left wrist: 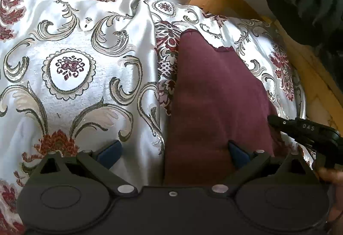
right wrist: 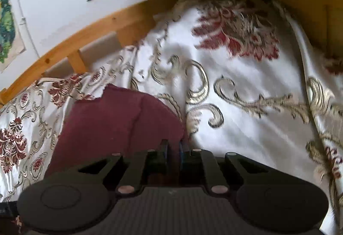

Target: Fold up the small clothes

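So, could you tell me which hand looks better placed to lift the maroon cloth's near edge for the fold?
Right, probably. The right gripper is nearly shut at the maroon cloth edge, while the left gripper stands wide open.

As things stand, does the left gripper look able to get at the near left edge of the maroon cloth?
Probably yes. The left gripper is open, with the maroon cloth already lying between its fingers, and only the patterned bedspread beside it; nothing blocks that edge.
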Demonstrator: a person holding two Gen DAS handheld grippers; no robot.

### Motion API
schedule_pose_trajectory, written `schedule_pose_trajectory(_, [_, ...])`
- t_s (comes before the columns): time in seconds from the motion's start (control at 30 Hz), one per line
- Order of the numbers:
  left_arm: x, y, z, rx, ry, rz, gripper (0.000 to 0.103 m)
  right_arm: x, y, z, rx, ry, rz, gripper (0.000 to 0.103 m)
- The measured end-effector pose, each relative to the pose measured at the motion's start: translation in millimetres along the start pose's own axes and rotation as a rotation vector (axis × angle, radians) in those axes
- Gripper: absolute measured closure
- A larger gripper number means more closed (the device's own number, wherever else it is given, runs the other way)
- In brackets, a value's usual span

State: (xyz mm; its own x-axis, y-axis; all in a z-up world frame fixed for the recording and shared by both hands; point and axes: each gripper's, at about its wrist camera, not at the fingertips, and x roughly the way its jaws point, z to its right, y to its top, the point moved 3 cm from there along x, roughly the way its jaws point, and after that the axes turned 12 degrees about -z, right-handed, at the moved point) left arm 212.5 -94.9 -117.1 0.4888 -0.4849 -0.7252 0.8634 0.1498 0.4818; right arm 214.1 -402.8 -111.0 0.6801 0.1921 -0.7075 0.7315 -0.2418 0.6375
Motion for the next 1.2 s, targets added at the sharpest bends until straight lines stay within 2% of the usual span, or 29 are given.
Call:
schedule_pose_trajectory(0.07, [-0.3,-1.1,-0.8,0.005,-0.003,0.007,0.001,-2.5,-1.3,2.2,0.028,0.012,-0.005,0.073])
schedule_pose_trajectory(0.13, [-0.3,-3.2,-0.9,0.012,-0.005,0.016,0.001,-3.2,-1.5,5.7,0.064,0.047,-0.018,0.046])
schedule_pose_trajectory(0.23, [-0.4,-4.2,-0.8,0.016,-0.004,0.021,0.001,-1.2,-3.1,11.6,0.151,0.134,-0.061,0.030])
schedule_pose_trajectory(0.33, [-0.3,-3.8,-1.3,0.017,-0.004,0.019,0.001,8.4,-6.5,14.1,0.203,0.202,-0.132,0.022])
schedule_pose_trajectory(0.6, [0.4,-3.6,-1.0,0.017,-0.005,0.022,0.001,14.9,-9.8,5.4,0.160,0.159,-0.146,0.020])
schedule_pose_trajectory(0.9, [1.1,-3.4,-1.2,0.019,-0.005,0.022,0.001,17.5,-10.4,-5.9,0.080,0.139,-0.171,0.013])
schedule_pose_trajectory(1.1, [1.1,-3.7,-1.4,0.018,-0.005,0.023,0.001,17.7,-10.9,-7.4,0.062,0.131,-0.172,0.013])
schedule_pose_trajectory(1.2, [0.8,-2.0,-1.6,0.014,-0.009,0.013,0.001,17.4,-11.3,-7.4,0.050,0.119,-0.168,0.017])
